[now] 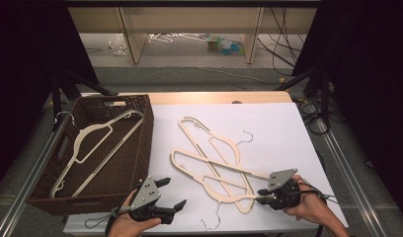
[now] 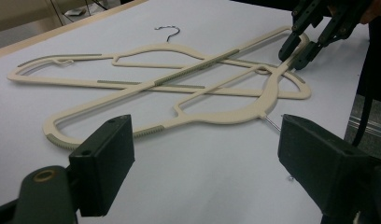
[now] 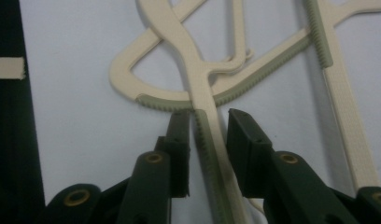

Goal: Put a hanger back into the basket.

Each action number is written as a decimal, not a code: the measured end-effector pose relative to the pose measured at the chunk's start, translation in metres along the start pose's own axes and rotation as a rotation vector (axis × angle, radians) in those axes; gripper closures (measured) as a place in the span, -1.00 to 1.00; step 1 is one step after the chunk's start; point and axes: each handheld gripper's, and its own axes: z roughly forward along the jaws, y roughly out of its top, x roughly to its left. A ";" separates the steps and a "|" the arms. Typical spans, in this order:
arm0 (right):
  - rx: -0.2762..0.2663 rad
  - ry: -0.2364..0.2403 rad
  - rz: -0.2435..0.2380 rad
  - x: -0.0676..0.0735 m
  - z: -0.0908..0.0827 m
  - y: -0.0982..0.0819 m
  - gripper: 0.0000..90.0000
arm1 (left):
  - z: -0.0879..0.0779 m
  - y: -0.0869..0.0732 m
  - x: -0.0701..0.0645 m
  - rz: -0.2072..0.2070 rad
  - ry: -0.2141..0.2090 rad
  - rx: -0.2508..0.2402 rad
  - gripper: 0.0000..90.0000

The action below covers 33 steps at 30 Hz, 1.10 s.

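Note:
Several cream plastic hangers point(image 1: 209, 163) lie crossed over one another on a white sheet point(image 1: 268, 128). My right gripper point(image 1: 261, 193) is at the pile's near right end. In the right gripper view its jaws point(image 3: 208, 126) stand on either side of one hanger's ribbed bar point(image 3: 200, 84), pads close against it. From the left gripper view the same gripper point(image 2: 296, 51) pinches that hanger end point(image 2: 272, 79). My left gripper point(image 1: 173, 192) hovers open near the sheet's front left, nothing between its wide-apart jaws point(image 2: 202, 158).
A dark wicker basket point(image 1: 145, 143) sits left of the sheet with one more cream hanger point(image 1: 98, 143) inside. A wire hook point(image 1: 246, 136) sticks out of the pile on the right. Metal rails run along both table sides.

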 end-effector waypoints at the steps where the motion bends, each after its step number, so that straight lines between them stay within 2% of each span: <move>1: 0.012 0.004 -0.011 0.001 0.000 0.002 0.60 | 0.000 0.000 0.000 0.004 0.000 0.003 -0.59; 2: 0.023 0.009 -0.024 0.001 0.000 0.003 0.61 | 0.000 0.001 0.001 0.014 0.000 0.005 -0.59; 3: 0.033 0.015 -0.036 0.000 0.001 0.005 0.62 | 0.001 0.001 0.000 0.003 -0.002 0.004 -0.58; 4: 0.033 0.009 -0.035 0.001 0.001 0.005 0.62 | 0.003 0.000 0.000 0.002 -0.007 0.003 -0.58; 8: 0.030 0.037 -0.050 -0.002 0.002 0.005 0.61 | 0.005 0.000 -0.001 0.012 -0.006 0.016 -0.58; 13: 0.039 0.046 -0.054 -0.003 0.003 0.007 0.66 | 0.015 0.001 0.000 0.060 0.008 0.040 -0.57; 15: 0.048 0.042 -0.086 -0.001 0.002 0.009 0.72 | 0.020 0.000 -0.001 0.088 0.004 0.059 -0.56; 18: 0.066 0.033 -0.139 0.003 0.001 0.012 0.76 | 0.028 0.000 -0.002 0.153 0.003 0.091 -0.52; 19: 0.067 0.027 -0.158 0.004 -0.001 0.015 0.76 | 0.030 0.001 -0.002 0.183 -0.005 0.121 -0.51; 22: 0.054 0.051 -0.159 0.006 -0.005 0.019 0.76 | 0.038 0.001 -0.005 0.198 -0.013 0.110 -0.45; 23: 0.044 0.044 -0.158 0.008 -0.011 0.022 0.76 | 0.041 0.002 -0.006 0.221 -0.020 0.119 -0.43; 24: 0.041 0.048 -0.160 0.009 -0.014 0.024 0.76 | 0.049 0.002 -0.007 0.287 -0.026 0.156 -0.42; 25: 0.042 0.055 -0.155 0.009 -0.015 0.024 0.76 | 0.053 0.002 -0.008 0.319 -0.030 0.166 -0.42; 26: 0.043 0.057 -0.154 0.010 -0.017 0.024 0.76 | 0.053 0.002 -0.008 0.319 -0.030 0.166 -0.42; 30: 0.052 0.062 -0.151 0.012 -0.022 0.027 0.76 | 0.069 0.001 -0.012 0.388 -0.038 0.207 -0.42; 33: 0.043 0.058 -0.158 0.014 -0.029 0.032 0.76 | 0.077 0.003 -0.015 0.421 -0.037 0.219 -0.41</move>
